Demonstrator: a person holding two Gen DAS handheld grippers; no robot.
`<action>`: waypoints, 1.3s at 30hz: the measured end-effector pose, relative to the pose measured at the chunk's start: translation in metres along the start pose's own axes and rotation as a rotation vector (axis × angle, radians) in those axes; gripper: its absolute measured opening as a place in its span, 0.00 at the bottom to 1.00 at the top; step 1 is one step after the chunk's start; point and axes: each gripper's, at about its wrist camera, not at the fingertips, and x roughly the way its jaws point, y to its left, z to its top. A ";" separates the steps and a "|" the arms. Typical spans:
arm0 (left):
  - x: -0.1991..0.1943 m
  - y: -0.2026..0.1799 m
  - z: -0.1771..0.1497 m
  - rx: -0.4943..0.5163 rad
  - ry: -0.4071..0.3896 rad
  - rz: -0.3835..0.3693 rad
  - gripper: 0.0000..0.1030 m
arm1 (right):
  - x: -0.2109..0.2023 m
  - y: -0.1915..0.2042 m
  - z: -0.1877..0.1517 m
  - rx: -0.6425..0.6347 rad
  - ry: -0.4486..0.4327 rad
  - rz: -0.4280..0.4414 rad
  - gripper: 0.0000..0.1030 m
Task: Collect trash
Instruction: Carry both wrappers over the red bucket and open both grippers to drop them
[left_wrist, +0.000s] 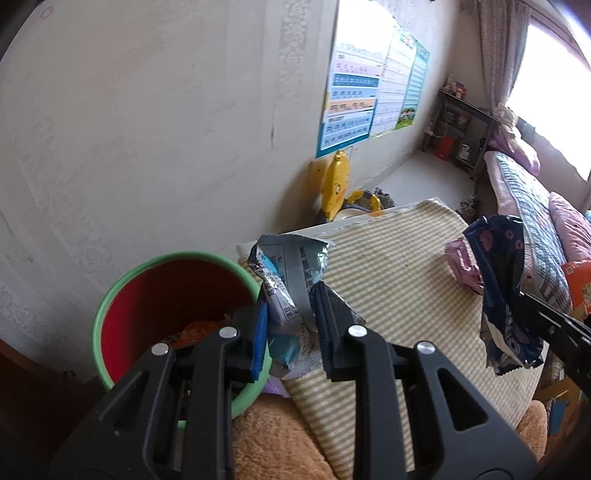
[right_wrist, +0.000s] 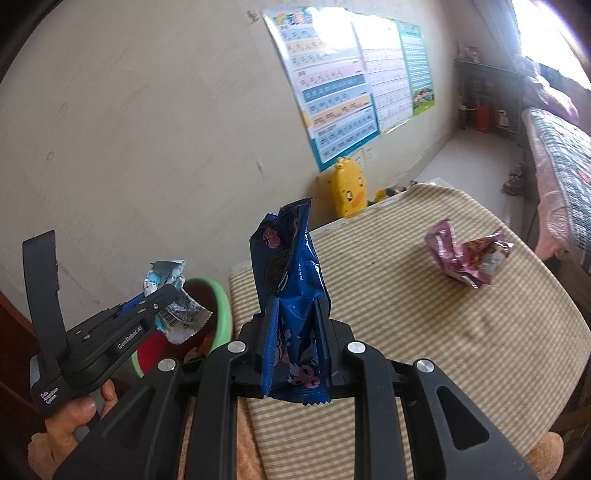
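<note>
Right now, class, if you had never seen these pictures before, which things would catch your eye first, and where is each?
Two wrappers held up in the air: the left hand-held gripper clamps a crumpled silver-blue wrapper by the rim of the red bin with the green rim, and the right hand-held gripper clamps a dark blue cookie wrapper over the striped cloth. A pink wrapper lies alone on that cloth, farther off.

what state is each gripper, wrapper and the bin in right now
left gripper: shut on silver wrapper
silver wrapper: crumpled, held near the bin rim
right gripper: shut on blue wrapper
blue wrapper: torn open, held upright above the table
pink wrapper: crumpled, lying on the striped cloth
bin: open, some trash inside
</note>
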 end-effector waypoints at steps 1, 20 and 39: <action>0.001 0.003 0.000 -0.004 0.001 0.004 0.22 | 0.003 0.004 0.000 -0.006 0.006 0.006 0.17; 0.017 0.081 -0.015 -0.123 0.050 0.124 0.22 | 0.060 0.068 0.004 -0.096 0.117 0.112 0.17; 0.048 0.156 -0.047 -0.255 0.163 0.244 0.22 | 0.136 0.127 0.000 -0.149 0.274 0.226 0.18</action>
